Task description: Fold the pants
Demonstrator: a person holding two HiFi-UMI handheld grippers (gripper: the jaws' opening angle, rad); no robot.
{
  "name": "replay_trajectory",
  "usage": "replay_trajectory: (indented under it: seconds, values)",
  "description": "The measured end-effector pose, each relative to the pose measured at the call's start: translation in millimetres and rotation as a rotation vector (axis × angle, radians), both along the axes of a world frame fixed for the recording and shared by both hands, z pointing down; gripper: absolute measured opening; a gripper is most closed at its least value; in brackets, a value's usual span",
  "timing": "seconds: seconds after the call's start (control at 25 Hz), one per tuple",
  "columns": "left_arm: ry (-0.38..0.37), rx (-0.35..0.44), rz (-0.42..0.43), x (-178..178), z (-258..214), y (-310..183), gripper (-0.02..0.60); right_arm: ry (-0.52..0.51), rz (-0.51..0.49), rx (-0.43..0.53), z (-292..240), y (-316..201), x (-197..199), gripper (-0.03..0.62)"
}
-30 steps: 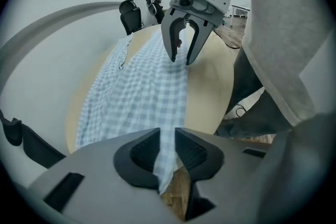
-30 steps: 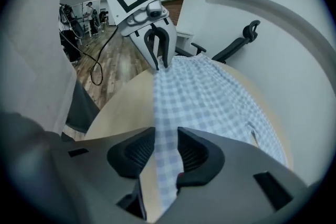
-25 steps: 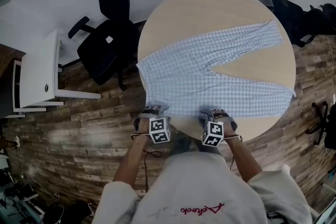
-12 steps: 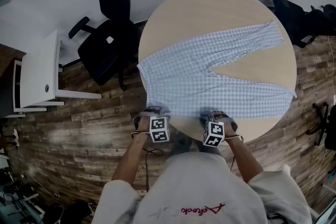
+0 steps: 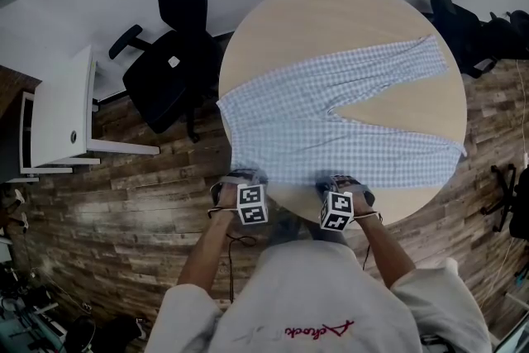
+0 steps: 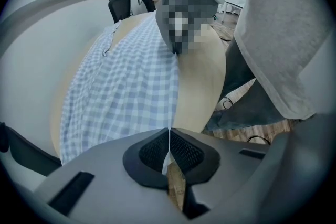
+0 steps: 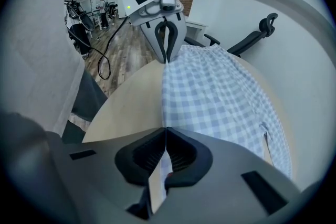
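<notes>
Closest in, the person holds a gripper in each hand at the near rim of the round, light wooden counter (image 5: 339, 8). The left gripper (image 5: 240, 177) has just squeezed its fingers together. They are clenched on the near edge of the blue and white checked cloth pants (image 5: 331, 124). A thin bit of that cloth shows between the black ribbed pads (image 6: 152, 150). The right gripper (image 5: 340, 180) has just squeezed shut the same way. It pinches the same edge, a little way along to the right. Both grippers point steeply down.

The pants lie spread flat on the counter. The wide top part is to the left, and the two legs reach out to the right in a V shape. The near leg ends at the right rim.

Past the counter on the left, a black office chair (image 5: 169, 54) stands on the brown wooden plank floor (image 5: 124, 211). A white desk (image 5: 62, 112) is farther left.
</notes>
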State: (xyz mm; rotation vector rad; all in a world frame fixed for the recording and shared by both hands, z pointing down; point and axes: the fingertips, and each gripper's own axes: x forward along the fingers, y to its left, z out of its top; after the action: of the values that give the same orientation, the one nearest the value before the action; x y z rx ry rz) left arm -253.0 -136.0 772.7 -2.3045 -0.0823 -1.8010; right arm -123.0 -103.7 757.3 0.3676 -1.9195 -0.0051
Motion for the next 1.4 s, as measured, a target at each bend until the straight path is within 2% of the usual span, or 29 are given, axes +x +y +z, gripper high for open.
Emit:
replay_trajectory:
  seconds: [0.44, 0.68, 0.92, 1.12, 1.4]
  values:
    - [0.02, -0.025, -0.024, -7.7, -15.0, 54.0, 0.035, -0.009, -0.042, -0.031, -17.0, 52.5, 1.0, 0.032]
    - [0.053, 0.013, -0.07, -4.0, -30.9, 48.5, 0.035, -0.019, -0.027, 0.029, -39.1, 45.1, 9.6, 0.032]
    - [0.103, 0.107, -0.118, 6.6, -66.5, -13.9, 0.035, -0.007, 0.013, 0.165, -77.4, -18.5, 22.6, 0.032]
    - [0.117, 0.191, -0.105, 17.3, -98.0, -85.4, 0.035, 0.018, 0.03, 0.265, -106.0, -84.4, 32.4, 0.032]
    - [0.084, 0.214, -0.054, 24.1, -103.7, -159.6, 0.035, 0.061, 0.017, 0.32, -115.6, -165.4, 48.1, 0.032]
